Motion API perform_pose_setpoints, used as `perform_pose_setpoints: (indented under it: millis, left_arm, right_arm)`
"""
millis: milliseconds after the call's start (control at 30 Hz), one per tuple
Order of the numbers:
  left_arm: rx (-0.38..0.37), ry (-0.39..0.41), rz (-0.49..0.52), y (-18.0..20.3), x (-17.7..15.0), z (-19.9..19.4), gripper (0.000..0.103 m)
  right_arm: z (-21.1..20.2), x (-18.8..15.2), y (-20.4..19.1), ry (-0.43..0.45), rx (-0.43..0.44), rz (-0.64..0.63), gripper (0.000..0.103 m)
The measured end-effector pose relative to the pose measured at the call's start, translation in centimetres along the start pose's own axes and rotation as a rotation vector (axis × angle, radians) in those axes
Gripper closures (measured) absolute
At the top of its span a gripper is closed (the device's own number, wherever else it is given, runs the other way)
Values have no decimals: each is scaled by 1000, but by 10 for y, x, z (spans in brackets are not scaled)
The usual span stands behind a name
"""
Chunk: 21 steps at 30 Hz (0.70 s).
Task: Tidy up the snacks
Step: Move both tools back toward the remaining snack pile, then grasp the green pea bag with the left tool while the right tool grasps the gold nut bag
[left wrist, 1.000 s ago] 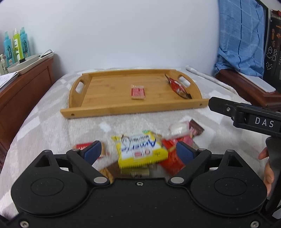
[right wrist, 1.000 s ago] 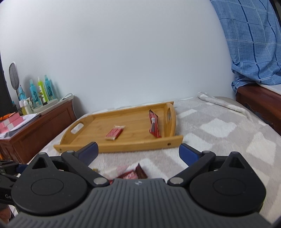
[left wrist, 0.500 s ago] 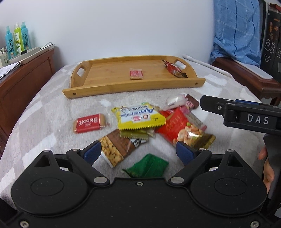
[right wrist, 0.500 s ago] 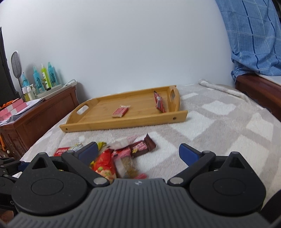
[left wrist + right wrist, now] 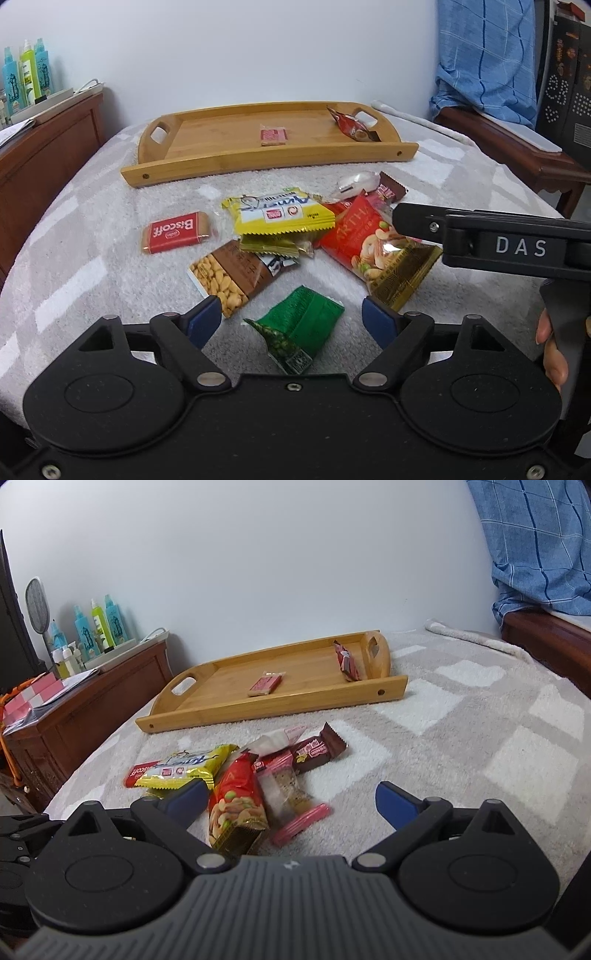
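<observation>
Clearly, we are closing our left gripper (image 5: 291,318) on the green foil packet (image 5: 301,331) that lies between its blue pads (image 5: 204,318), though the pads do not yet press it. Our right gripper (image 5: 290,798) stands wide and empty above the red nut bag (image 5: 236,806) and the clear-wrapped bar (image 5: 284,794). The rest of the snacks lie loose on the grey checked blanket (image 5: 74,280), near the bamboo tray (image 5: 266,162), which already carries a small red biscuit pack (image 5: 273,134) and a red wrapper (image 5: 351,125) by its handle.

What could go wrong, we judge: the green packet is thin and crumpled, so the pads may pinch only a corner and let it slip, or gather blanket pile with it. The peanut pouch (image 5: 236,273) lies just beside the left pad and could be nudged or caught. Our two grippers work close together over one heap and might knock each other.

We cannot see the packet's near end, which the gripper body hides. In the right wrist view the nut bag's lower edge is cut off too, and the labels on the smaller wrappers are too small to read.
</observation>
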<state>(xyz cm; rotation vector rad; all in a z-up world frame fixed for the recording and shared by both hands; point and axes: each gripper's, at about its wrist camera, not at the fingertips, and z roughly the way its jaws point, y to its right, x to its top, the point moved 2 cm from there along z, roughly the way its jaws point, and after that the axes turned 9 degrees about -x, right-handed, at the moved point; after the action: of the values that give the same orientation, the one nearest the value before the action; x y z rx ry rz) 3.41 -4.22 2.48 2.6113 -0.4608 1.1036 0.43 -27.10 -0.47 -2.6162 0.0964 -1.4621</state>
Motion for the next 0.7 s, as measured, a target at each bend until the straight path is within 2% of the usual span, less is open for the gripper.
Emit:
perform_pose_setpoints:
  millis: [333, 367, 400, 533, 700]
  left_arm:
    - [1, -22, -9, 1, -8, 7, 44]
    - [-1, -24, -13, 0, -9, 7, 50]
    - [-4, -31, -20, -1, -9, 8, 53]
    - [-20, -33, -36, -4, -9, 7, 59]
    - [-11, -36, -26, -2, -9, 6, 60]
  right_arm:
    - [2, -3, -6, -4, 1, -25, 2]
    - [2, -4, -6, -6, 4, -28, 2]
    - [2, -4, -7, -8, 9, -30, 2]
    - [3, -5, -10, -14, 15, -45, 5]
    - [4, -6, -12, -25, 14, -40, 15]
